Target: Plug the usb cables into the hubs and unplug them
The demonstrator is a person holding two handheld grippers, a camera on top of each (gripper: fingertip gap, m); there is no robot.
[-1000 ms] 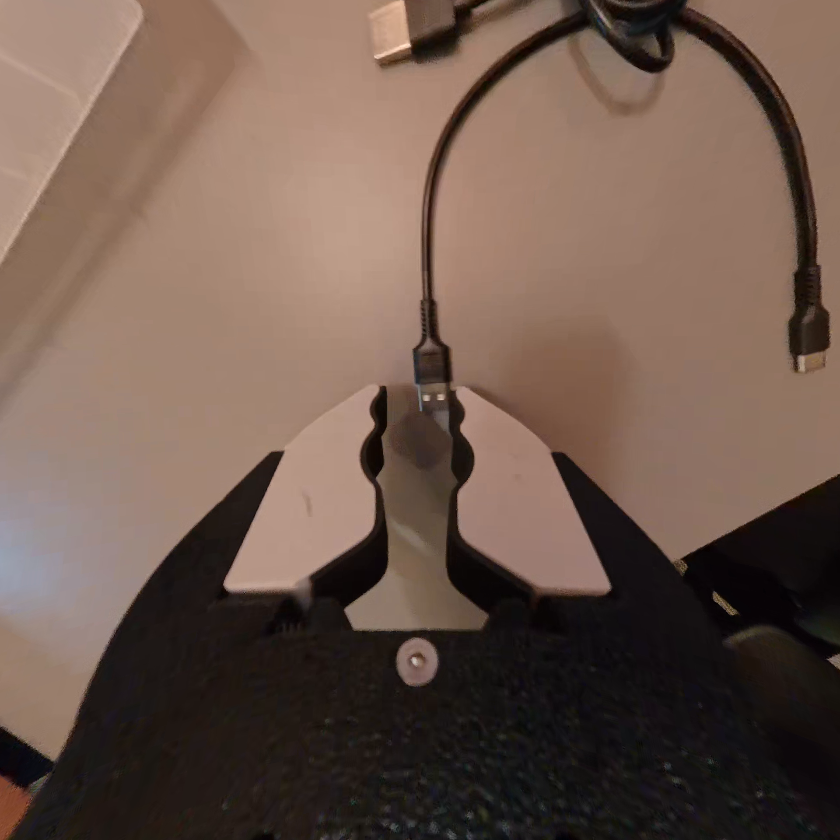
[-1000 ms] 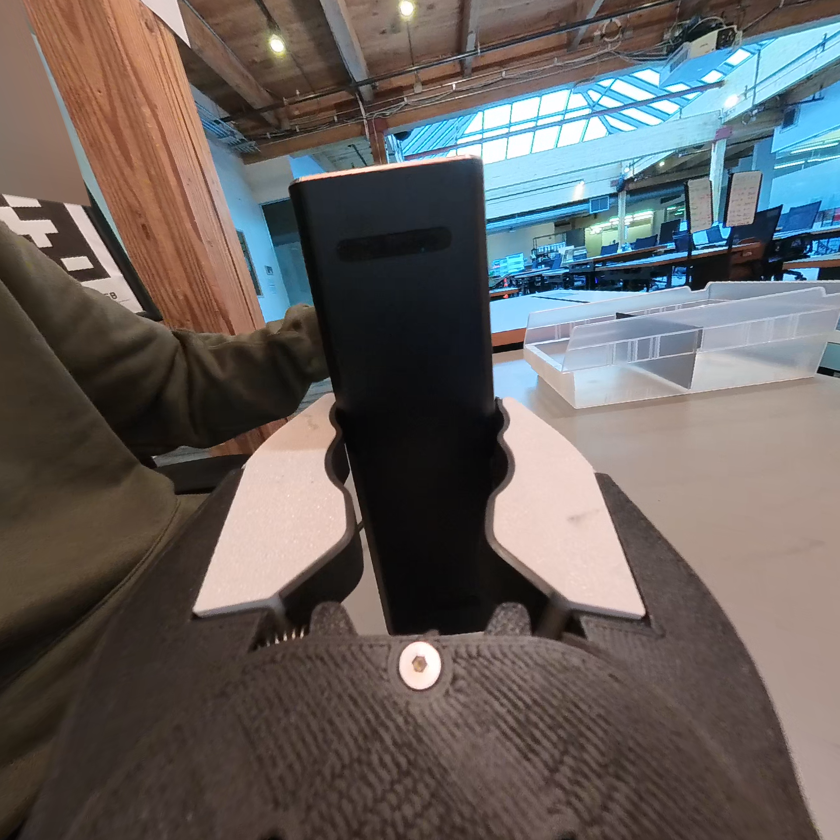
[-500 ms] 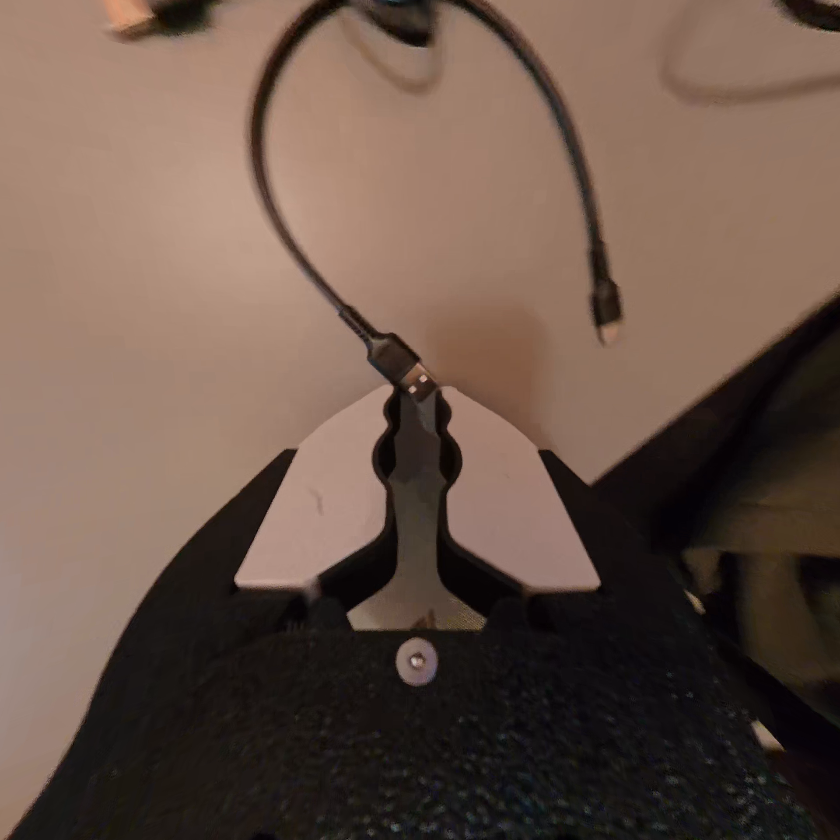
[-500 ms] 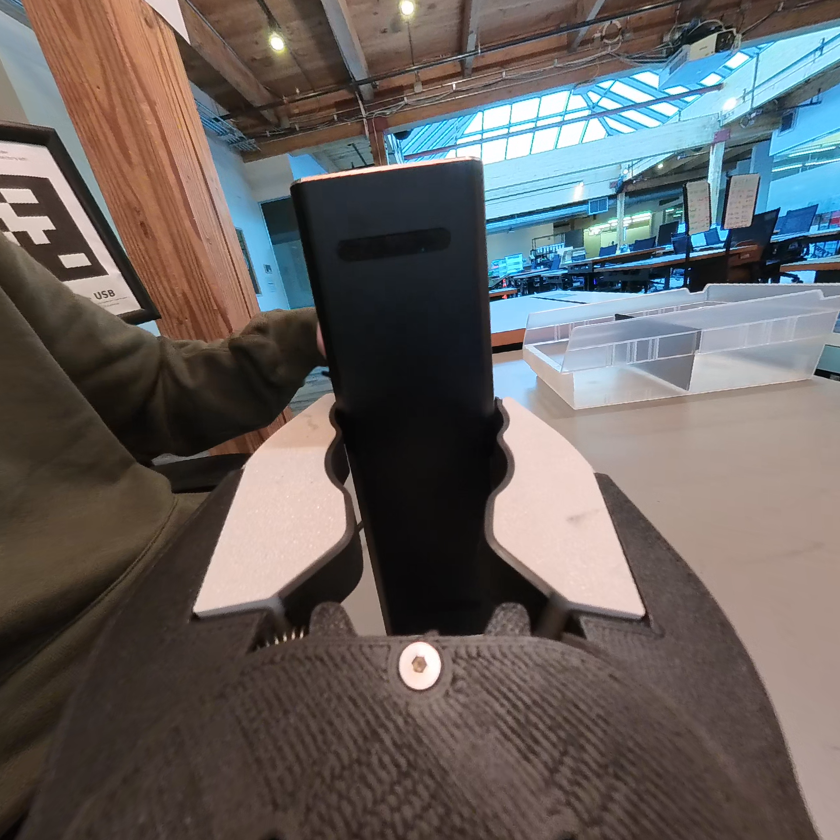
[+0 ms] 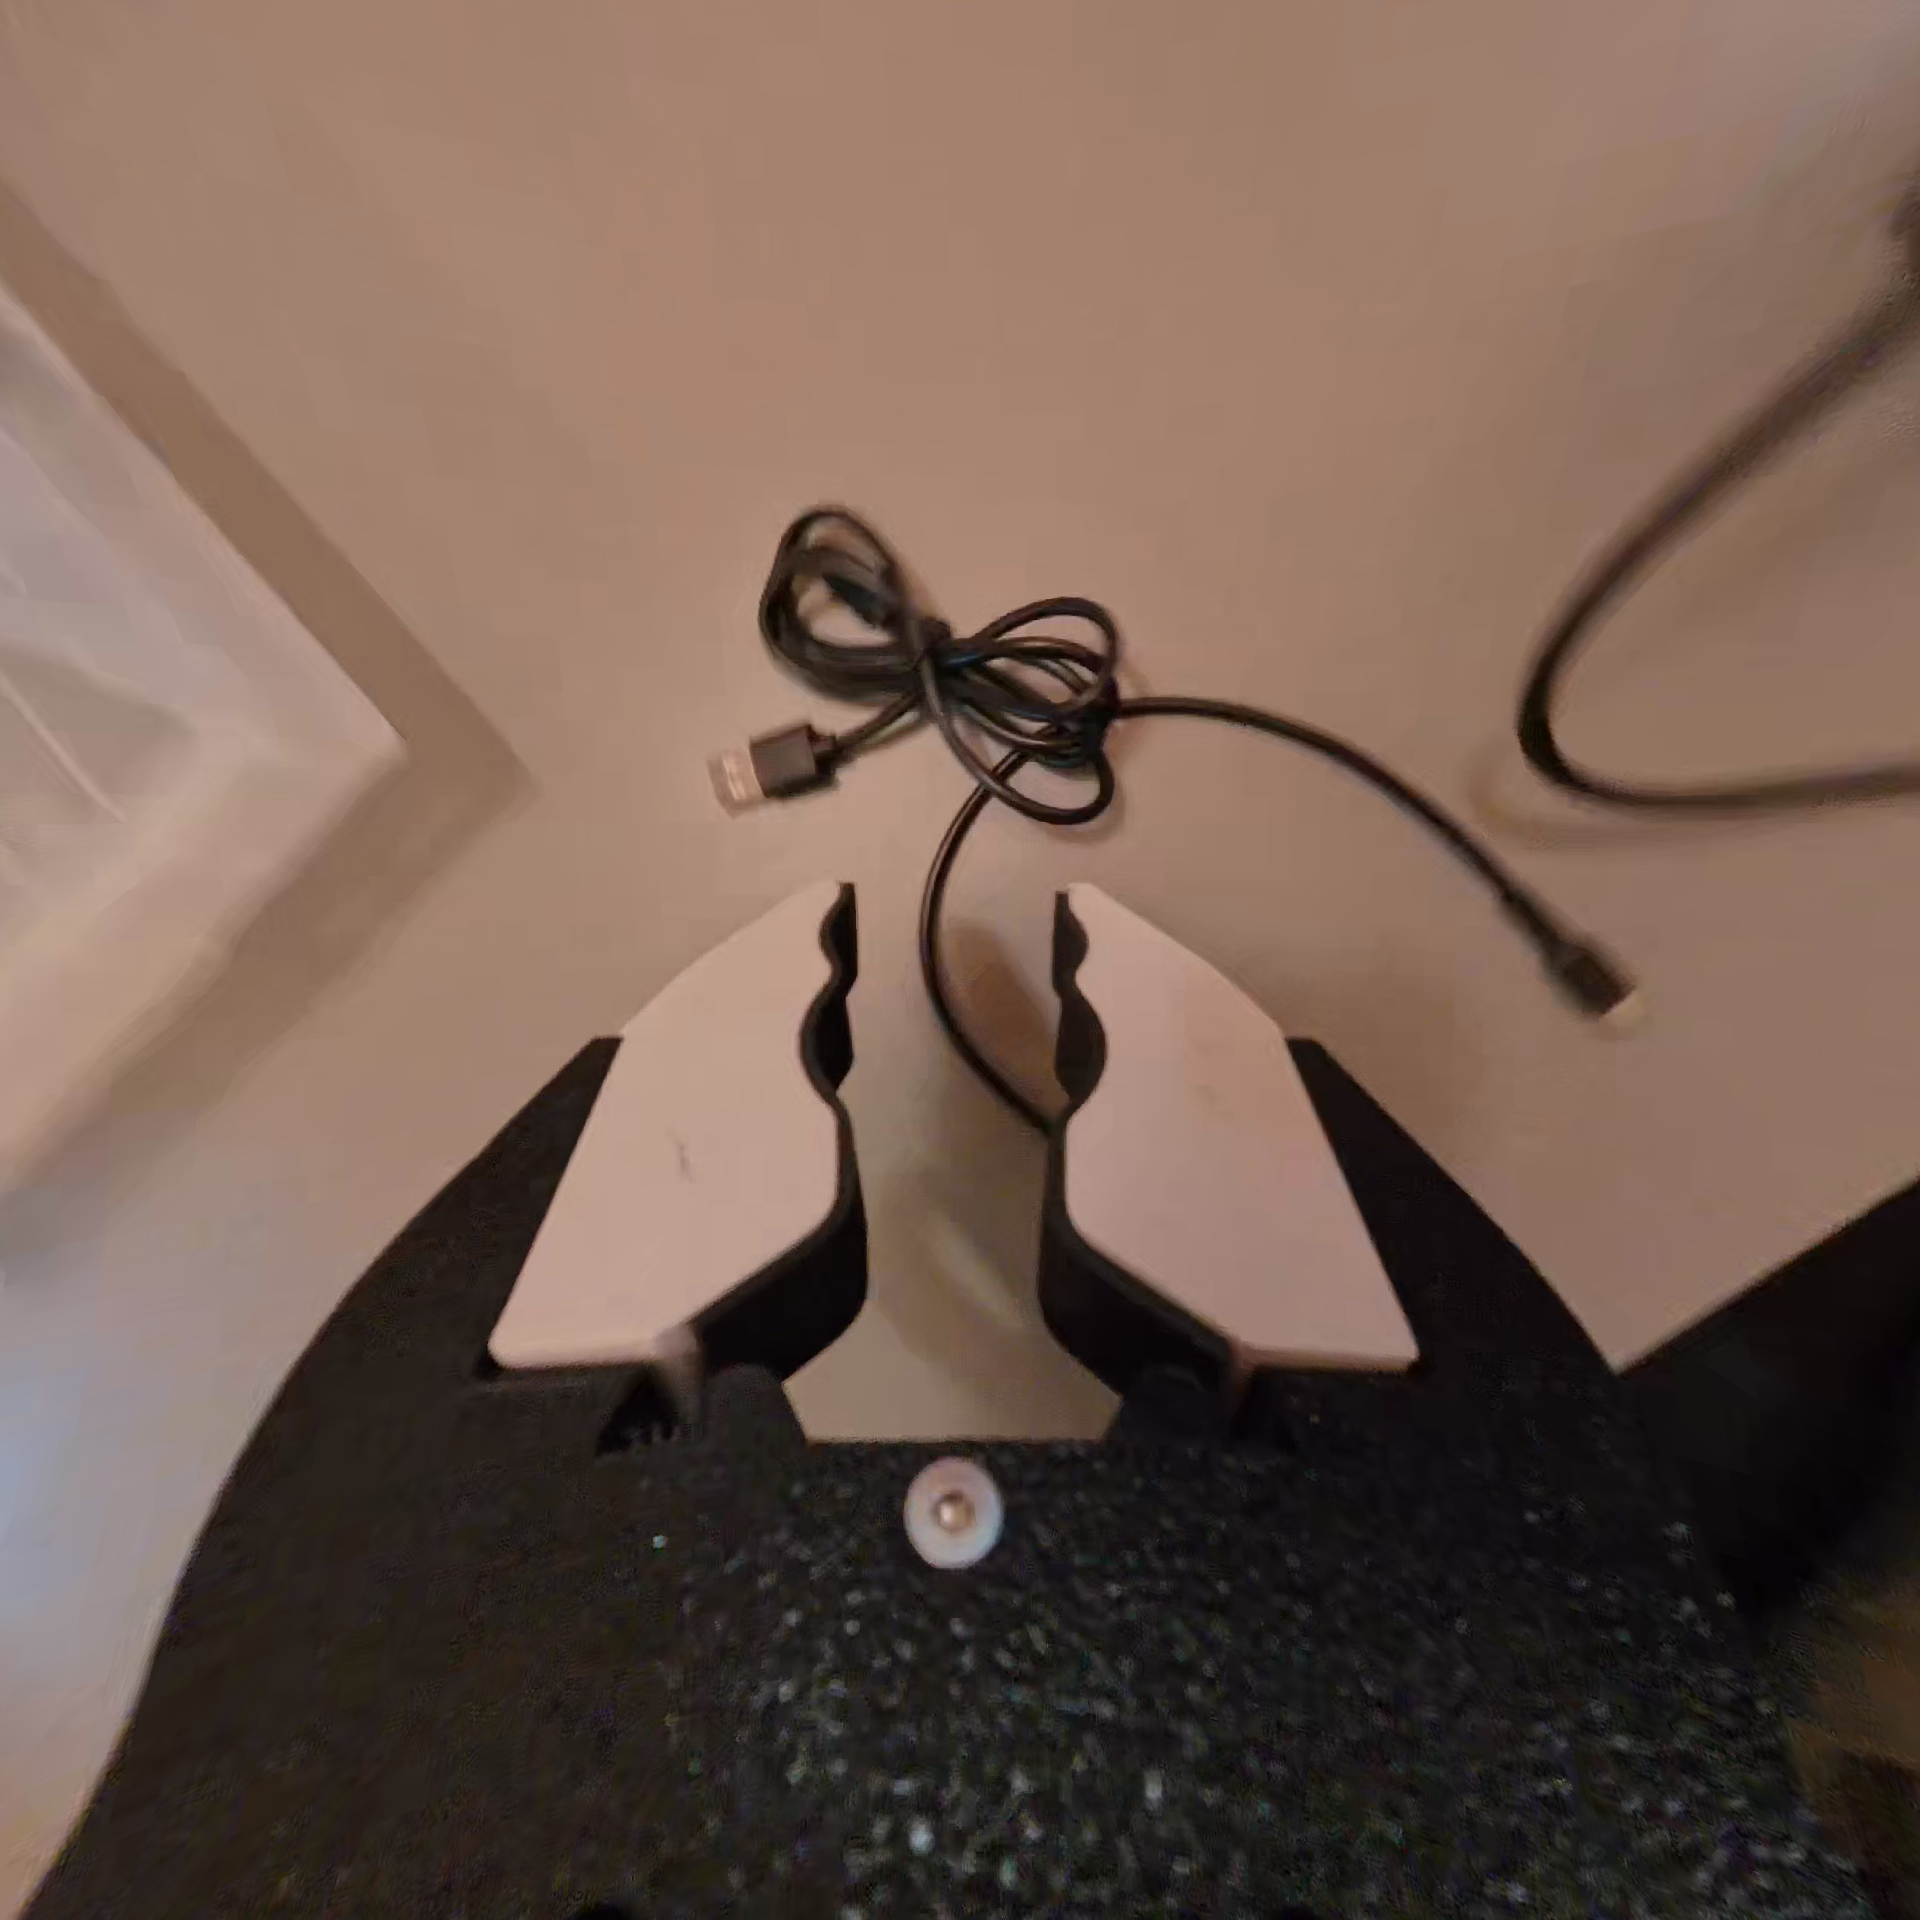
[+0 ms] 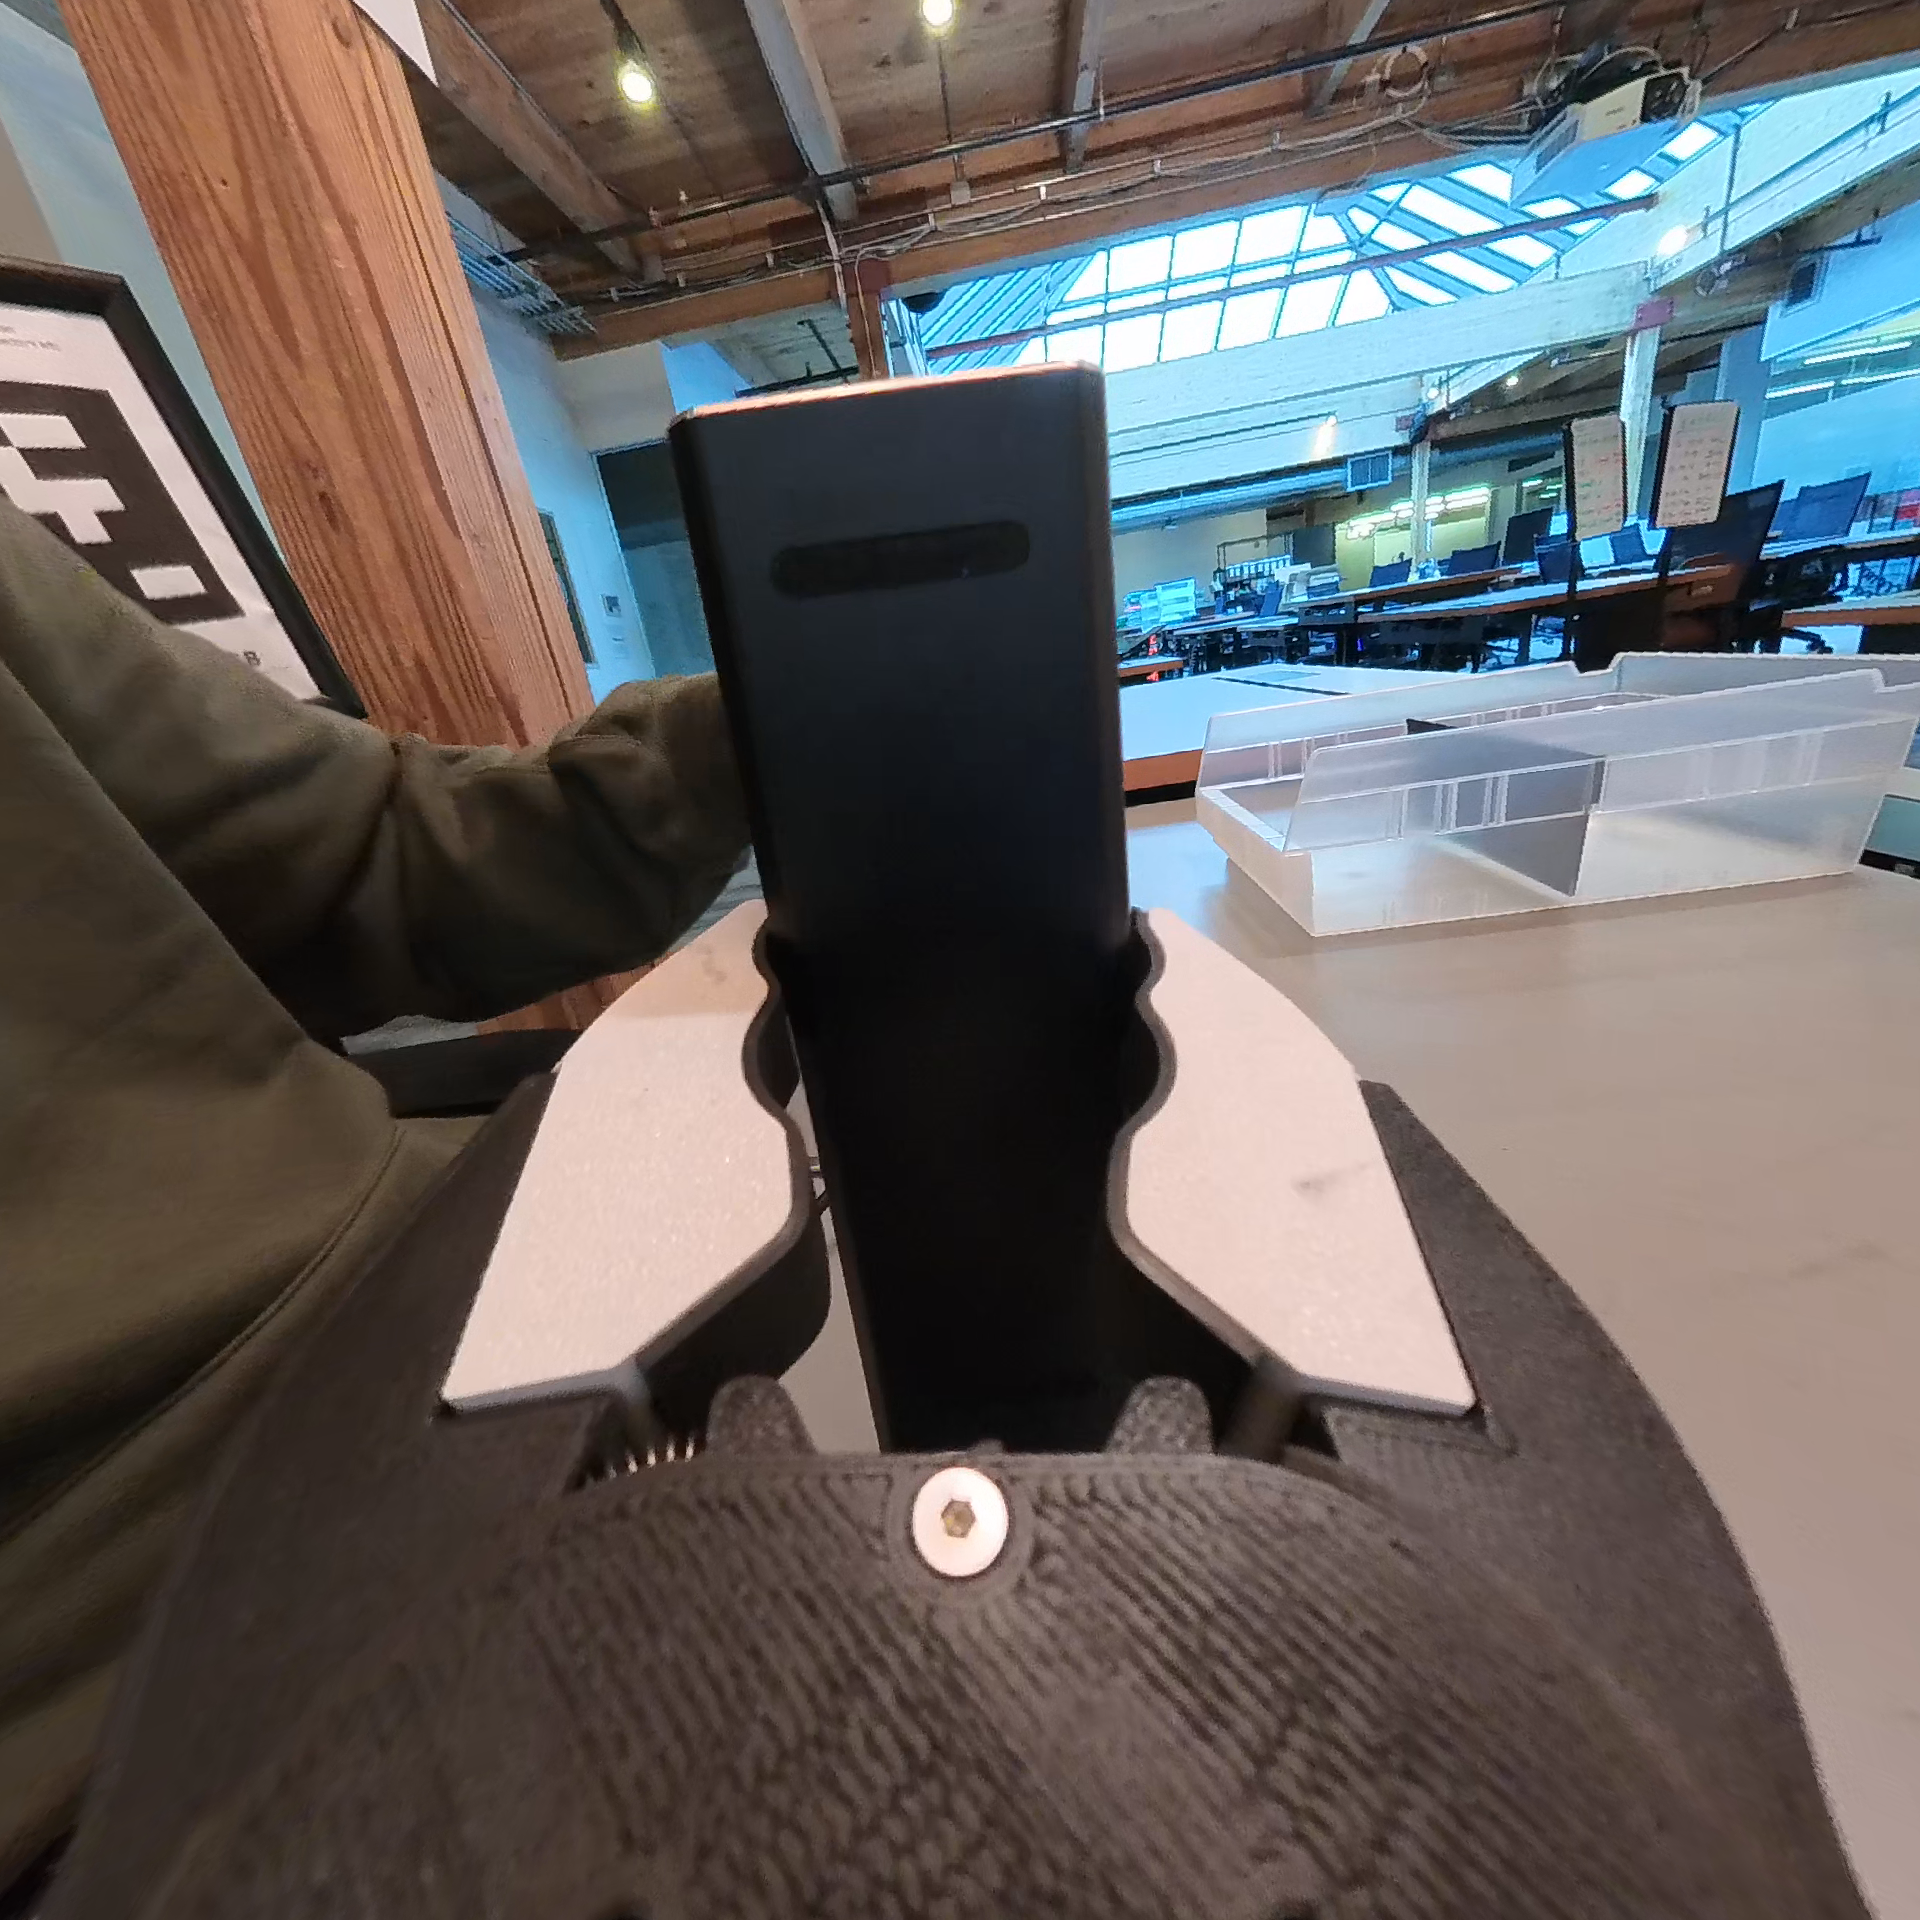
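In the left wrist view my left gripper (image 5: 951, 914) is open above the beige table (image 5: 1039, 312). A thin black usb cable (image 5: 940, 935) runs between its fingers and goes out of sight under the right finger; that end's plug is hidden. The cable's knotted bundle (image 5: 935, 665) lies just ahead, with a USB-A plug (image 5: 769, 764) to its left and a small plug (image 5: 1590, 982) to the right. In the right wrist view my right gripper (image 6: 951, 935) is shut on a black hub (image 6: 904, 727) and holds it upright.
A white bin (image 5: 156, 727) lies at the left, and another dark cable (image 5: 1579, 727), blurred, at the right. In the right wrist view a person's green sleeve (image 6: 364, 883) reaches behind the hub. A clear plastic bin (image 6: 1558, 810) stands on the table (image 6: 1558, 1143), a wooden post (image 6: 312, 364) behind. Across from one pair of fingers to the other is roughly 20 centimetres. My left gripper is the nearer one to the USB-A plug (image 5: 769, 764): about 6 centimetres, against 25 centimetres.
My left gripper held the cable's plug at its fingertips; it has opened, let go and drawn back, so the whole bundle shows. The right gripper and hub have barely moved.
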